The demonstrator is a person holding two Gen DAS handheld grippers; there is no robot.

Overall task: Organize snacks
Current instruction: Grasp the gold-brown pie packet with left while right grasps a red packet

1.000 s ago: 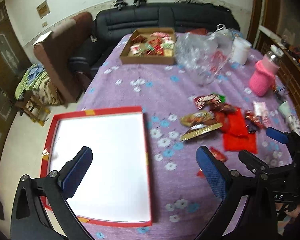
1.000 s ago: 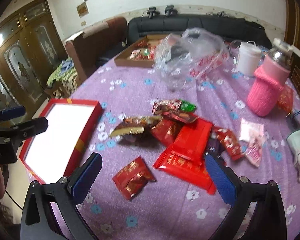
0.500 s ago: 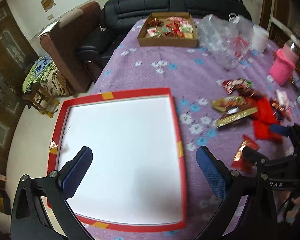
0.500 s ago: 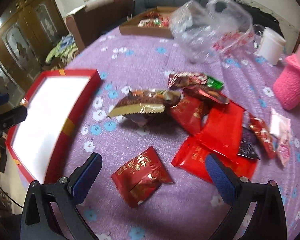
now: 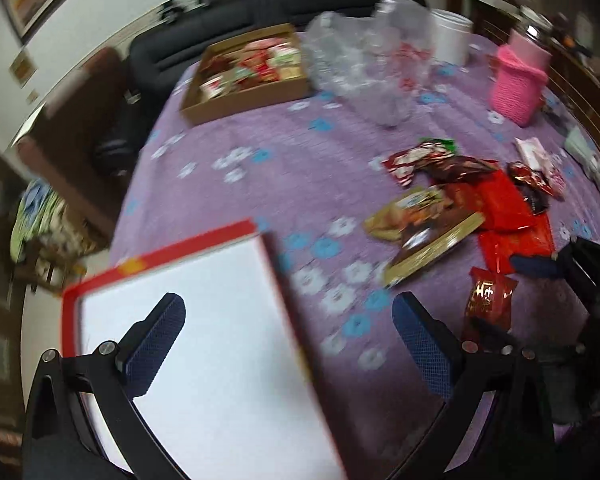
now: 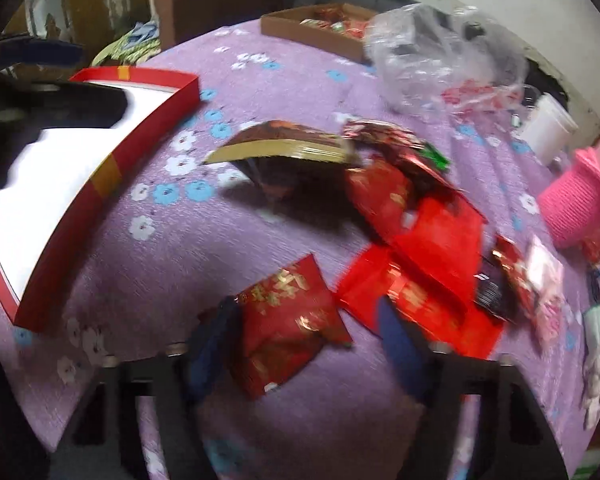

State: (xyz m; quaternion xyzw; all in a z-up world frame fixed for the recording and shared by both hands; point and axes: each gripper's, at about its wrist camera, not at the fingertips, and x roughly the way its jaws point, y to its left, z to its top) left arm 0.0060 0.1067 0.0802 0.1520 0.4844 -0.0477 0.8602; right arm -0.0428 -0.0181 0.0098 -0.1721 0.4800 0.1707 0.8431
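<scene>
A small red snack packet (image 6: 292, 320) lies flat on the purple flowered cloth. My right gripper (image 6: 304, 308) has come down over it and its jaws are closing. The packet lies between the fingers; the left pad is at its edge, while the right pad stands off it. In the left wrist view the same packet (image 5: 490, 296) shows beside one blue right finger (image 5: 536, 266). My left gripper (image 5: 286, 304) is open and holds nothing, hanging over the right rim of the red-rimmed white box (image 5: 220, 340). That box (image 6: 112, 168) lies to the left of the packet.
A heap of snack packets (image 6: 432, 248) and a gold-edged brown packet (image 6: 284, 144) lie just beyond the small one. Further back are a cardboard tray (image 5: 252, 100) of snacks, a clear plastic bag (image 5: 364, 52), a white tub (image 5: 452, 40) and a pink-sleeved bottle (image 5: 520, 80).
My right gripper sank onto the small red packet and its jaws narrowed around it. My left gripper dropped and rolled, so the white box slid left in its view.
</scene>
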